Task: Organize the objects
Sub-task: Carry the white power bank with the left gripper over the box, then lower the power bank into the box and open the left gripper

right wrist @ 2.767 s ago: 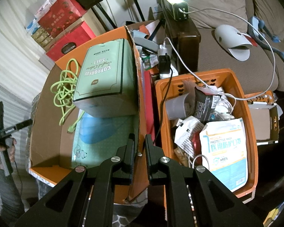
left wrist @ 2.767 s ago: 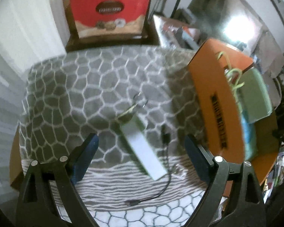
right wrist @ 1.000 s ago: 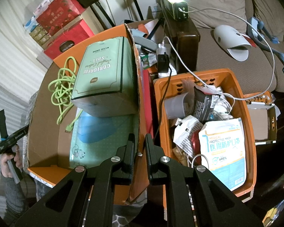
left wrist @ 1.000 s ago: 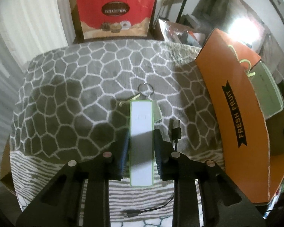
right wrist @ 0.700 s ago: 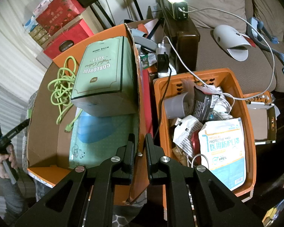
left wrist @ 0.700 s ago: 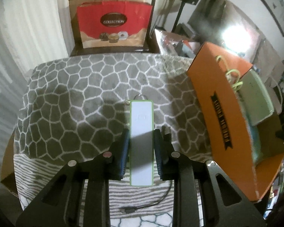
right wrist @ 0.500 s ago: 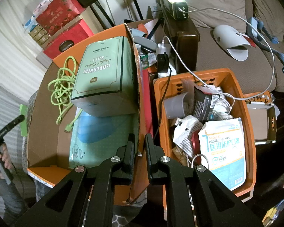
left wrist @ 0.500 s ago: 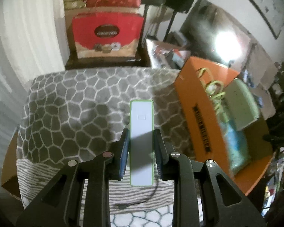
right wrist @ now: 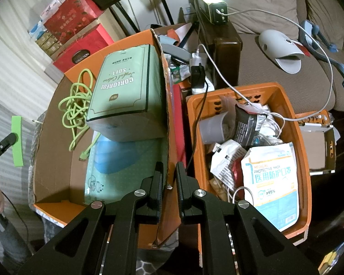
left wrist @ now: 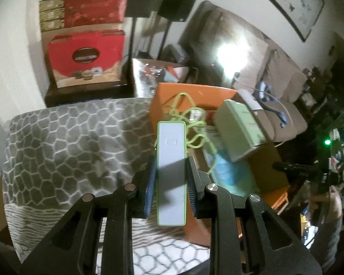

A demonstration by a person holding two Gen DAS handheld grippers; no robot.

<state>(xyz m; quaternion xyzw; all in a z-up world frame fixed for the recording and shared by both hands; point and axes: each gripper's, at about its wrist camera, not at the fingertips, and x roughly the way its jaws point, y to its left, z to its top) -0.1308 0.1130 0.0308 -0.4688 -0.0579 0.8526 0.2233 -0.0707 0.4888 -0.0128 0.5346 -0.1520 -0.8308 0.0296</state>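
Observation:
My left gripper [left wrist: 170, 160] is shut on a flat white power bank with a green rim [left wrist: 171, 167] and holds it in the air over the near wall of the orange cardboard box [left wrist: 172, 91]. The power bank also shows edge-on at the left of the right wrist view [right wrist: 17, 141]. My right gripper [right wrist: 170, 168] is shut on the box's right wall [right wrist: 167, 105]. Inside the box lie a green tissue pack [right wrist: 128, 91], a tangled lime-green cable [right wrist: 76, 105] and a blue mask pack [right wrist: 123, 153].
A grey honeycomb-pattern blanket [left wrist: 68, 142] covers the surface left of the box. An orange plastic basket [right wrist: 293, 123] full of mask packs, cups and cables sits right of the box. Red gift boxes [left wrist: 87, 59] stand behind. A sofa [right wrist: 275, 23] lies at the back right.
My left gripper closed on the power bank, lifted it off the blanket and carried it right, over the orange box. My right gripper has stayed clamped on the box wall.

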